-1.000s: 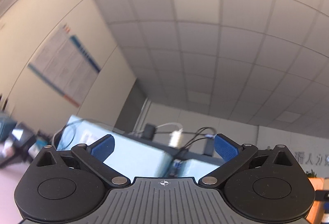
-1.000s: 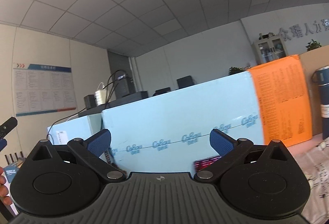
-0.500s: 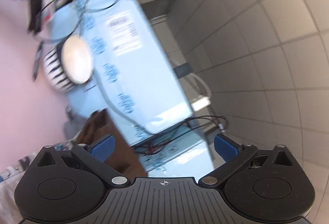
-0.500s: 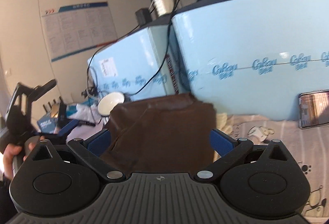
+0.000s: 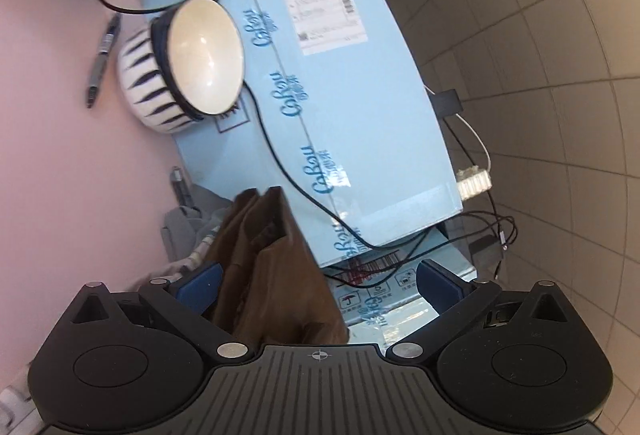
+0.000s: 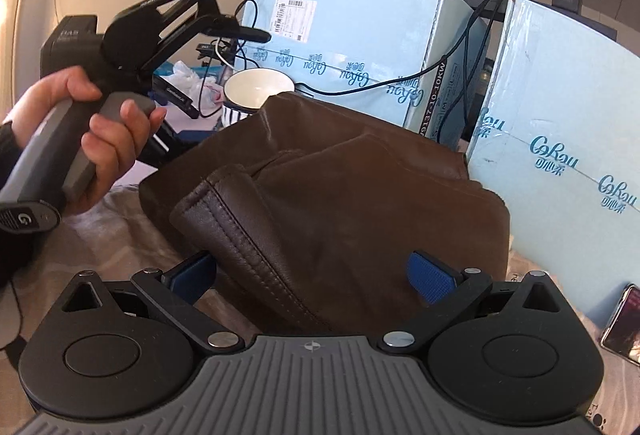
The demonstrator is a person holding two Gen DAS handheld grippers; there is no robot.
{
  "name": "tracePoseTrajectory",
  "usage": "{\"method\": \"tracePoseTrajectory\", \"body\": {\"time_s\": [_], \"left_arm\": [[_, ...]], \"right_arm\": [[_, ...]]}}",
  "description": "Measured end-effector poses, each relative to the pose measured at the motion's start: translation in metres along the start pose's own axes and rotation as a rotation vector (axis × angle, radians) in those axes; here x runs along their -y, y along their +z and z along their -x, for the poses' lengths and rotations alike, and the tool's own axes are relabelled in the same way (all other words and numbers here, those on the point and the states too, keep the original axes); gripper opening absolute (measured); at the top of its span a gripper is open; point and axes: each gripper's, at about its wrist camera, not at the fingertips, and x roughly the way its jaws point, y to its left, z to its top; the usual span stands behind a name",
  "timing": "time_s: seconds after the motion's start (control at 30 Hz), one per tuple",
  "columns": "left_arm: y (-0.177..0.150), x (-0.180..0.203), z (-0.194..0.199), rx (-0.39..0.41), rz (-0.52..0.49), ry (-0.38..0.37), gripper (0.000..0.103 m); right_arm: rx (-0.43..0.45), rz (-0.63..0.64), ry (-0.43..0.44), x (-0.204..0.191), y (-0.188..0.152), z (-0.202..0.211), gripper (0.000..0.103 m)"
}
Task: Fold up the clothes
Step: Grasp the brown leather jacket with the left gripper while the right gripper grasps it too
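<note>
Both sets of blue fingers are spread wide with nothing pinched. Right gripper (image 6: 312,275) sits low over the brown leather garment (image 6: 344,195), heaped on the table against the light blue boxes (image 6: 360,47). Left gripper (image 5: 318,283) is rolled sideways, garment edge between its fingers, maybe touching. Left hand (image 6: 92,127) wraps the handle. Striped bowl (image 5: 180,59) sits behind.

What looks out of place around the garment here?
The striped bowl and a pen share the surface with the brown leather garment, and black cables drape over the blue boxes behind it. Nothing looks spilled or damaged.
</note>
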Motion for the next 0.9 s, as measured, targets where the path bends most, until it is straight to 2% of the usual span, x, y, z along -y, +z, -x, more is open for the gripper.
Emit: {"method": "tracePoseTrajectory", "body": {"time_s": [0.1, 0.23, 0.33, 0.37, 0.43, 0.47, 0.5, 0.57, 0.6, 0.7, 0.9], "left_arm": [[0.003, 0.006, -0.023, -0.052, -0.062, -0.03, 0.103], [0.003, 0.004, -0.036, -0.063, -0.076, -0.007, 0.102], [0.0, 0.013, -0.032, -0.042, -0.154, 0.026, 0.094], [-0.002, 0.018, -0.03, -0.041, -0.188, 0.026, 0.09], [-0.006, 0.026, -0.03, -0.043, -0.258, 0.05, 0.075], [-0.009, 0.03, -0.03, -0.046, -0.293, 0.073, 0.056], [-0.011, 0.032, -0.032, -0.053, -0.329, 0.104, 0.037], [-0.017, 0.036, -0.037, -0.062, -0.404, 0.177, 0.023], [-0.02, 0.038, -0.039, -0.061, -0.437, 0.206, 0.017], [-0.028, 0.045, -0.041, -0.047, -0.512, 0.235, 0.011], [-0.043, 0.071, -0.026, 0.03, -0.638, 0.209, 0.007]], "right_arm": [[0.023, 0.007, -0.077, 0.001, -0.002, -0.002, 0.103], [0.077, 0.008, -0.194, 0.006, 0.0, -0.003, 0.101], [0.107, -0.009, -0.187, 0.004, 0.002, -0.005, 0.098], [0.109, -0.009, -0.187, 0.002, 0.004, -0.008, 0.093], [0.102, -0.027, -0.177, 0.001, 0.009, -0.015, 0.085], [0.097, -0.04, -0.168, 0.001, 0.012, -0.018, 0.077], [0.094, -0.06, -0.158, 0.003, 0.014, -0.021, 0.06], [0.086, -0.099, -0.147, 0.009, 0.016, -0.023, 0.04], [0.094, -0.112, -0.153, 0.013, 0.017, -0.022, 0.035], [0.141, -0.145, -0.176, 0.024, 0.02, -0.011, 0.022], [0.244, -0.27, -0.195, 0.059, 0.035, 0.018, 0.012]]}}
